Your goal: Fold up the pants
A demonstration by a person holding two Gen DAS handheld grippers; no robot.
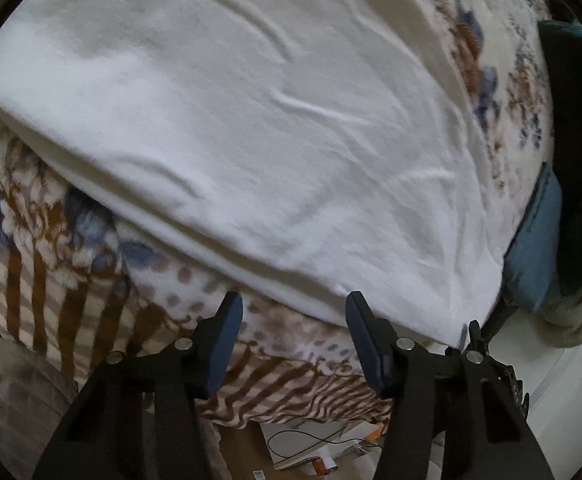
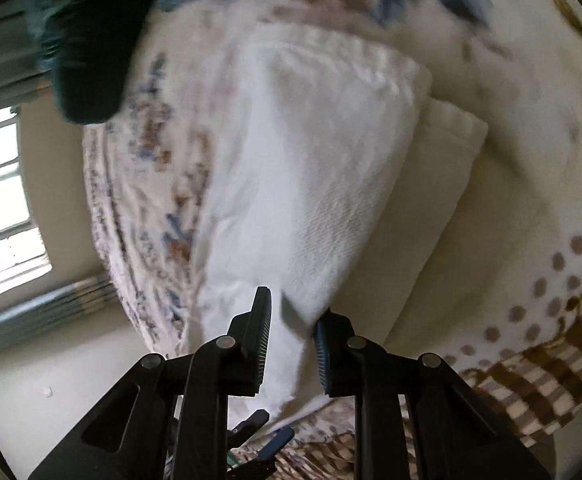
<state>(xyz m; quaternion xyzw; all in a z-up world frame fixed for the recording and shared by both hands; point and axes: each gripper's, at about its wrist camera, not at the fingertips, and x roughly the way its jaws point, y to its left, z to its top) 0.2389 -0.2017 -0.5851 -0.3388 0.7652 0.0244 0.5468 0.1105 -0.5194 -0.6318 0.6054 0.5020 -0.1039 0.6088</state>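
Two wrist views, both motion-blurred.

Left wrist view: left claw (image 1: 293, 340) stands partly apart, nothing between the blue pads; only the patterned blanket (image 1: 51, 248) shows in the gap. The white pants (image 1: 251, 128) lie spread on the bed above the fingertips, wide and mostly flat with a few shallow creases. Their near hem runs diagonally from left edge down to lower right, just past the pad tips, the right pad's tip at or just under that edge. Blanket has brown stripes, grey dots, blue-brown florals. A blue cushion (image 1: 535, 248) and a dark green item (image 1: 571, 140) sit at the right edge of the bed. Below the bed edge, papers and a thin cable (image 1: 311, 440) lie on the floor. The tip of another black tool pokes in at lower right, beside the pants' corner.

Right wrist view: right claw (image 2: 293, 332) is narrow, jaws set close with a fold of the white pants (image 2: 311, 168) running down between them. Cloth touches the right pad; whether both pads actually pinch it I cannot tell through the blur. Pants here look doubled, one layer on top, a second edge peeking out on the right. A window (image 2: 3, 208) is at left, pale wall under it.
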